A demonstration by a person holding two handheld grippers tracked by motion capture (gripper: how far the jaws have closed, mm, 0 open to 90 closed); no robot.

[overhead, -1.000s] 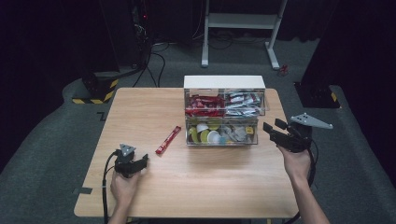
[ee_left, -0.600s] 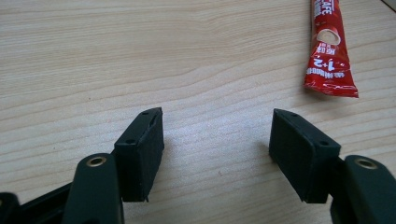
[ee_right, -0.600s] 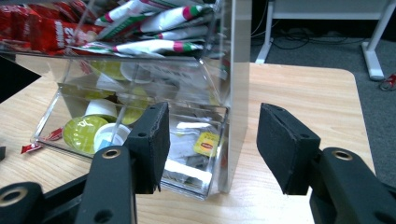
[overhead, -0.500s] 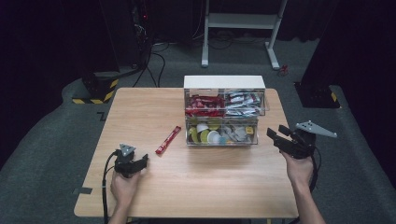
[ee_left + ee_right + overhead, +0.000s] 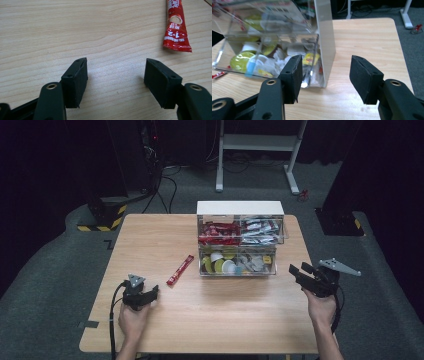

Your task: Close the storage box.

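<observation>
A red sachet [image 5: 180,269] lies flat on the table [image 5: 240,320], just ahead and right of the left gripper [image 5: 150,294], whose jaws are spread and empty on the wood. The right gripper [image 5: 299,271], also spread and empty, hovers by the table's right edge near a clear box [image 5: 240,240] of sachets and pods. Grey carpet and dark stands surround the table.

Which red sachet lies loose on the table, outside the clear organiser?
The single red stick sachet, lying flat on the bare wood left of the clear organiser and ahead of the left hand-held gripper. The other red sachets sit bundled inside the upper-left compartment.
</observation>
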